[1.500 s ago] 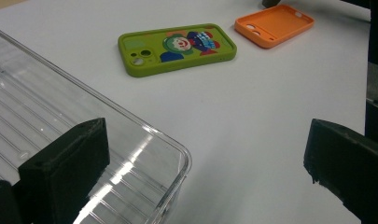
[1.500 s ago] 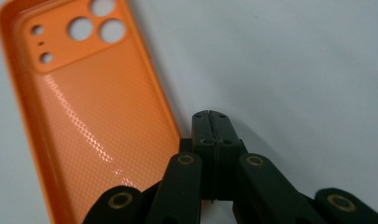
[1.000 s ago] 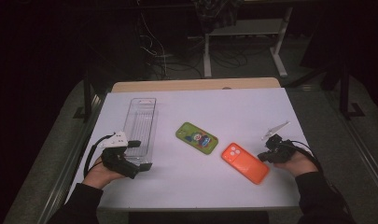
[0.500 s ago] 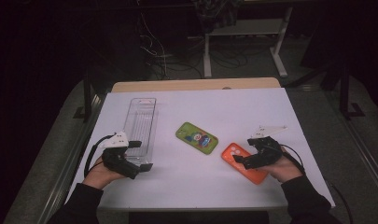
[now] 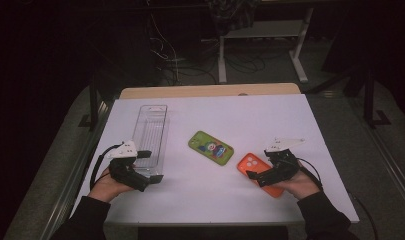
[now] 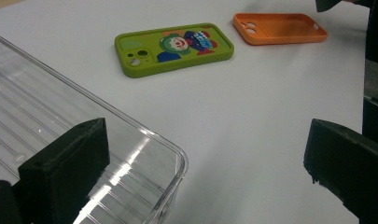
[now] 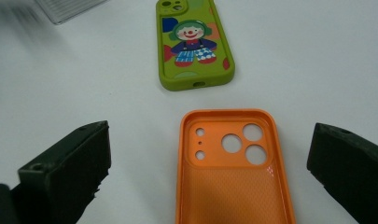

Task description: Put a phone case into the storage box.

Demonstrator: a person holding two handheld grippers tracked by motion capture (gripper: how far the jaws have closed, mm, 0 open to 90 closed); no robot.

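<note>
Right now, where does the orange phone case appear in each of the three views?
High view: the orange phone case lies right of centre, partly under the right hand-held gripper.
Left gripper view: orange phone case at the top right, far off.
Right gripper view: orange phone case at the bottom centre, between the open jaws, inside up.
Shared landmark: the green clown case beside it.

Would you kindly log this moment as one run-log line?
right gripper: open, astride orange phone case | left gripper: open, at clear tray corner | green phone case: mid-table, untouched
</note>
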